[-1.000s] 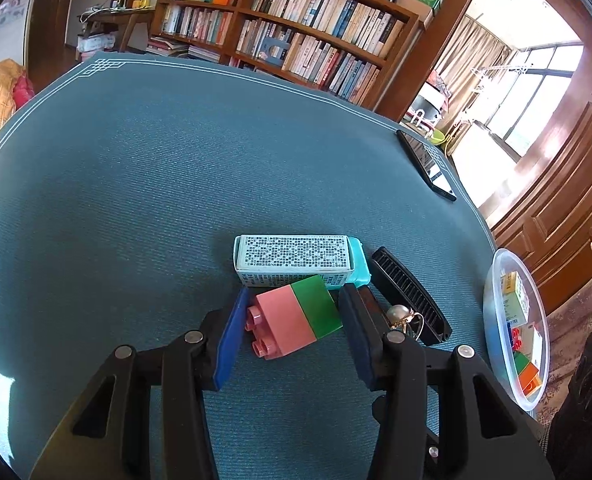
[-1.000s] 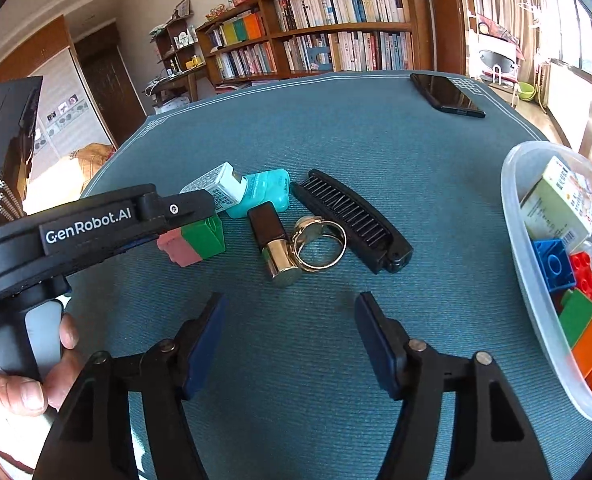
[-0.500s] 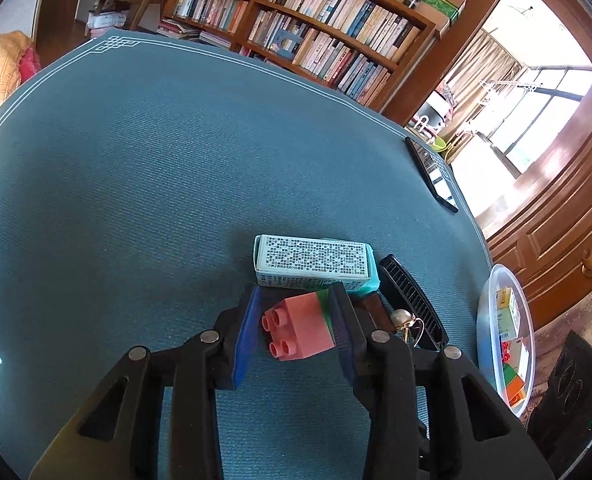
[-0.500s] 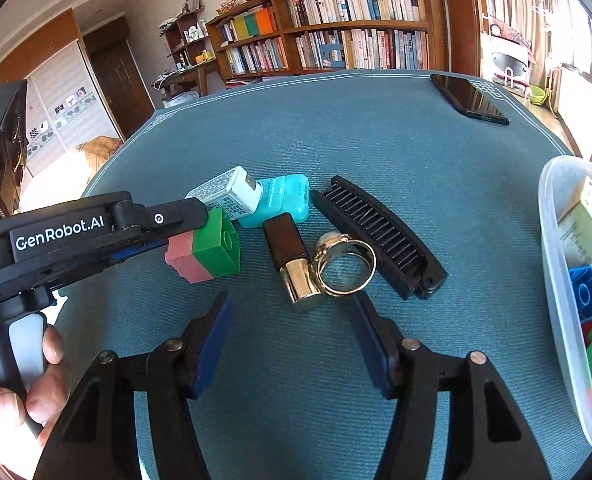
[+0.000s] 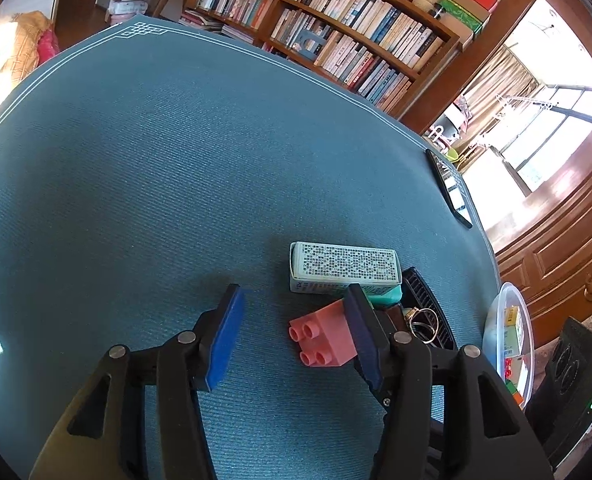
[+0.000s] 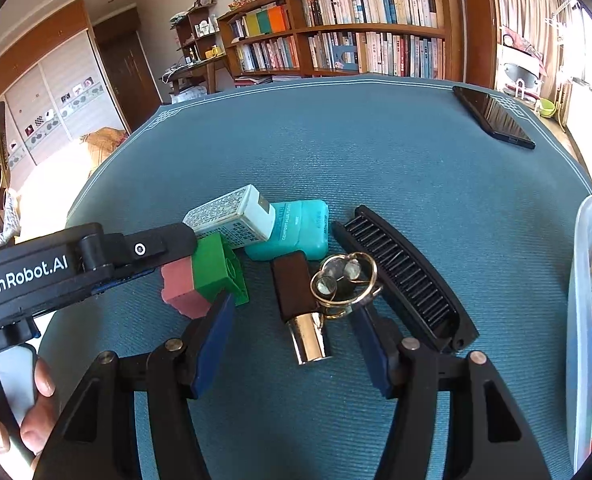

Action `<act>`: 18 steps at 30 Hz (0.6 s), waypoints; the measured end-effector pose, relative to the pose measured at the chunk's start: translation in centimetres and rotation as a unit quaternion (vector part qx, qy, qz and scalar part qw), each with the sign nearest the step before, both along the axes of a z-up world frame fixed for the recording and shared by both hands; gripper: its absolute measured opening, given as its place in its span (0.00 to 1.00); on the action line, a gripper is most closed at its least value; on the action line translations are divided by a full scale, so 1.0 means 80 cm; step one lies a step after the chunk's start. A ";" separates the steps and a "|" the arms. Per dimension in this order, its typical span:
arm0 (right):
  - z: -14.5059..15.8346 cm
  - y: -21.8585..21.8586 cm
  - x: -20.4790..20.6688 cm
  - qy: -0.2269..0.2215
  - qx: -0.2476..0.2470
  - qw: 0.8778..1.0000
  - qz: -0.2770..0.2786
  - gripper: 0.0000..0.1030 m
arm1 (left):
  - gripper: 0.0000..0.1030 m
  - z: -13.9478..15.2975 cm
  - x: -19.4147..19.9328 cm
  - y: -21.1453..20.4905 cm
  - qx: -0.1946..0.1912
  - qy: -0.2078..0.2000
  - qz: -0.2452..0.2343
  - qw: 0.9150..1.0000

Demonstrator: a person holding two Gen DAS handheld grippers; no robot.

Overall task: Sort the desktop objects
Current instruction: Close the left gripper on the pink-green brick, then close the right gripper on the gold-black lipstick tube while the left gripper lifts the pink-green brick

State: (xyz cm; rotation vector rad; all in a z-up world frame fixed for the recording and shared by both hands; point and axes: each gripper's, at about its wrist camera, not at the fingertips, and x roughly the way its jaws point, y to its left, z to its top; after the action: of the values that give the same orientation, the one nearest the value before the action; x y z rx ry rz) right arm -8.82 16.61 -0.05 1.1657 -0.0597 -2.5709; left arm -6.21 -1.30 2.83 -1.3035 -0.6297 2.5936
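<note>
Pink-and-green plastic, the studded brick (image 5: 325,336) lies mid-worktop (image 5: 156,168) between the opening jaws of the left gripper (image 5: 292,340), touched by one pad only. Its green half is shown solely in the right wrist view, where the right gripper (image 6: 296,348) is held spread around a gold-capped lipstick (image 6: 302,312).

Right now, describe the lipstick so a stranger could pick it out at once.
On the teal table, find the cluster near the clear plastic tub. The lipstick lies between the pink-and-green brick and the black comb: the only dark tube with a shiny gold end.
</note>
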 end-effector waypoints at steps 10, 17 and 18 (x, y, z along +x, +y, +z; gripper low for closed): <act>-0.002 -0.007 0.006 0.004 0.017 1.000 0.007 0.38 | 0.54 0.001 0.005 -0.003 -0.003 -0.001 0.000 1.000; -0.002 -0.015 -0.010 0.013 0.045 0.999 0.004 0.31 | 0.54 0.002 0.003 -0.001 -0.005 0.000 -0.009 1.000; -0.002 -0.018 -0.009 0.015 0.051 0.999 0.003 0.30 | 0.54 0.002 0.003 0.000 -0.006 0.000 -0.012 1.000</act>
State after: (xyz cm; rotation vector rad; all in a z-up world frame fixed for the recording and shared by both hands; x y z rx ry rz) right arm -9.52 15.20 -0.23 1.1589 0.0835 -2.6125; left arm -5.97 -1.26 3.00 -1.3056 -0.5964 2.5819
